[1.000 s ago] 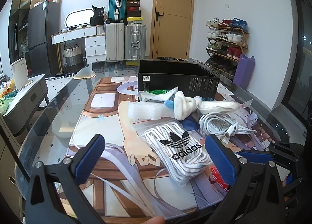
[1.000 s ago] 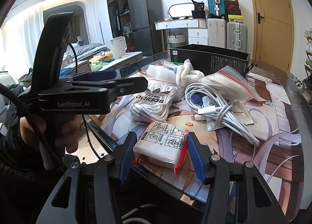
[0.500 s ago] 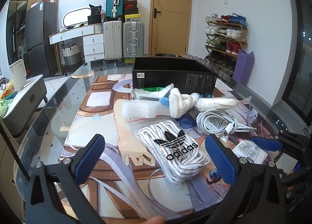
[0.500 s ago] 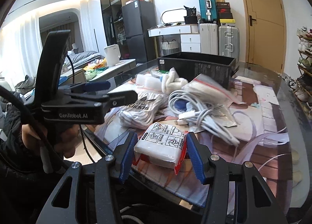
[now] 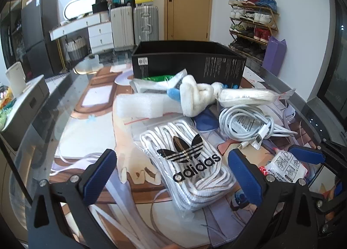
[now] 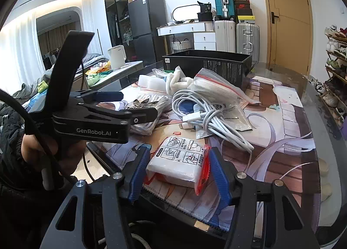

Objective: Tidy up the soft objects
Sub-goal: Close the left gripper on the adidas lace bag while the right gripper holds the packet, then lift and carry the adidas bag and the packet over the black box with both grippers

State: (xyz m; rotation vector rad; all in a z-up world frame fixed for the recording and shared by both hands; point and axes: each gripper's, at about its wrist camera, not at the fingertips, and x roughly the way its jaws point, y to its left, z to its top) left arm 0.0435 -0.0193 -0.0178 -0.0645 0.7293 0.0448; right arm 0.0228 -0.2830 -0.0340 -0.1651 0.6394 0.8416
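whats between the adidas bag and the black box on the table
In the left wrist view, a white foam block and a knotted white plush toy lie between the adidas bag and the black box.

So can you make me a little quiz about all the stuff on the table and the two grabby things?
1. True or false: the right gripper is clamped on the white plastic-wrapped packet with printed pictures.
2. Which lies nearer the left gripper: A, the clear bag of white laces with the black adidas logo, or B, the open black cardboard box?
3. What colour is the coiled charging cable?

Key: 1 true. 2 A. 3 white.
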